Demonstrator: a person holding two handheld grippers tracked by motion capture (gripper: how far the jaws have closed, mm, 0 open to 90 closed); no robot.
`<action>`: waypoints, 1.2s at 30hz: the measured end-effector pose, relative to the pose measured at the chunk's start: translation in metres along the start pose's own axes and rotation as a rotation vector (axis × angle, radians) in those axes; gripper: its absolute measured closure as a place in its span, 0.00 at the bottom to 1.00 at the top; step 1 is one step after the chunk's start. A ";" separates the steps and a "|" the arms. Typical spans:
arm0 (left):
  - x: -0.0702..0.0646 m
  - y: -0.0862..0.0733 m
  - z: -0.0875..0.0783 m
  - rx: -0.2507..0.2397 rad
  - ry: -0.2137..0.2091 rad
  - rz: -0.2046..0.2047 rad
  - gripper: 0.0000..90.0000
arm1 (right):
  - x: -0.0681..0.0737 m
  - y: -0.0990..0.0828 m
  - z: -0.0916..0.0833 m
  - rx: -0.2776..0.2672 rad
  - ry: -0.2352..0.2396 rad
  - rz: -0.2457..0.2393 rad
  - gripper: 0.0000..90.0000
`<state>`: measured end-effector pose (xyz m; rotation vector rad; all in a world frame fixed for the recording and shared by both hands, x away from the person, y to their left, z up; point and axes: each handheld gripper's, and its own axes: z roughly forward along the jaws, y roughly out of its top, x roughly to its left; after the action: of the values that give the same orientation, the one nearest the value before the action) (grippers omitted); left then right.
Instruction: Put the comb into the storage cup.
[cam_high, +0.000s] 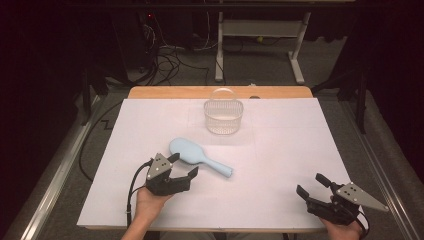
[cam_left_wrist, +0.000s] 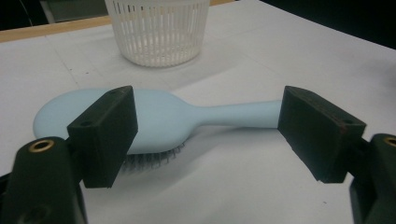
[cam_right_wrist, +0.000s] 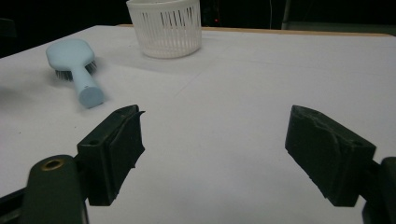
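Observation:
A pale blue hairbrush (cam_high: 198, 157) lies bristles down on the white table, its handle pointing toward the right front. My left gripper (cam_high: 183, 165) stands open just in front of the brush, jaws wide, nothing between the pads. In the left gripper view the hairbrush (cam_left_wrist: 168, 116) lies just beyond the two black jaws, its head behind the left one. My right gripper (cam_high: 312, 184) rests open near the table's front right corner, far from the brush. From the right gripper view the hairbrush (cam_right_wrist: 77, 70) sits at the far left.
A white slatted basket (cam_high: 223, 115) stands at the back middle of the white table top (cam_high: 280, 150); it also appears as the basket (cam_left_wrist: 156, 30) and the basket (cam_right_wrist: 164, 28). Beyond the table lie cables and desk legs on a grey floor.

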<state>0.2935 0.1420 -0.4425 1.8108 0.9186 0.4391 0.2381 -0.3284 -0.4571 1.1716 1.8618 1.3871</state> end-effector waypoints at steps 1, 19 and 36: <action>-0.002 0.002 0.003 0.001 -0.005 0.003 0.22 | 0.000 0.000 0.000 0.000 0.001 0.001 0.21; -0.013 0.021 0.023 0.011 -0.050 0.016 0.22 | 0.001 0.000 0.001 0.003 0.005 -0.004 0.21; -0.022 0.032 0.042 0.037 -0.081 0.018 0.22 | 0.001 0.000 0.001 0.006 0.006 -0.001 0.22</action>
<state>0.3192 0.0930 -0.4282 1.8583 0.8603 0.3599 0.2385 -0.3275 -0.4572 1.1704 1.8719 1.3864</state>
